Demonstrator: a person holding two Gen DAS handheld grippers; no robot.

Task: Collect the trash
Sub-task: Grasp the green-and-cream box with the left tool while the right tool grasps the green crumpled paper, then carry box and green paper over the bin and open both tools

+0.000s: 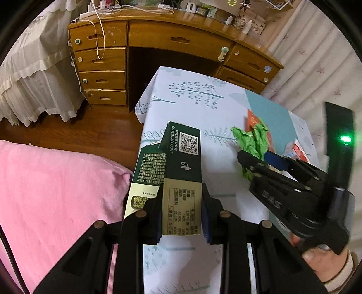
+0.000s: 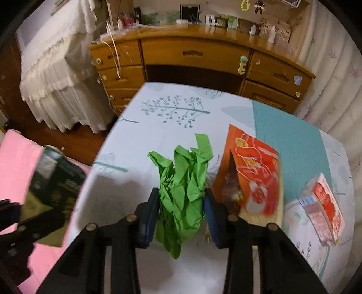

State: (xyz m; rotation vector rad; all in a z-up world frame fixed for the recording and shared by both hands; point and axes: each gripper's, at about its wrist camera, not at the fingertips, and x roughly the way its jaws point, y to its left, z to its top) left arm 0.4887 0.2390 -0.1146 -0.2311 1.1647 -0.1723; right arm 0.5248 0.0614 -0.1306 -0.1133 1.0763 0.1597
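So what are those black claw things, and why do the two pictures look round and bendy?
They are grabbers a person holds, one in each hand; no robot here. Each carries a camera with a wide lens that bends the picture. One picture looks along the left gripper, pinching a dark green carton. The other looks along the right gripper, closed around crumpled green paper. On the leafy tablecloth lie a red box and a small red-and-white pack.

Right wrist view is motion-blurred: print on the orange-red packet [image 2: 253, 171] is unreadable, and the dark carton [image 2: 52, 181] at left smears. The small red-and-white box [image 2: 325, 203] is indistinct. Desk-top [image 1: 181, 13] clutter is too small to identify.
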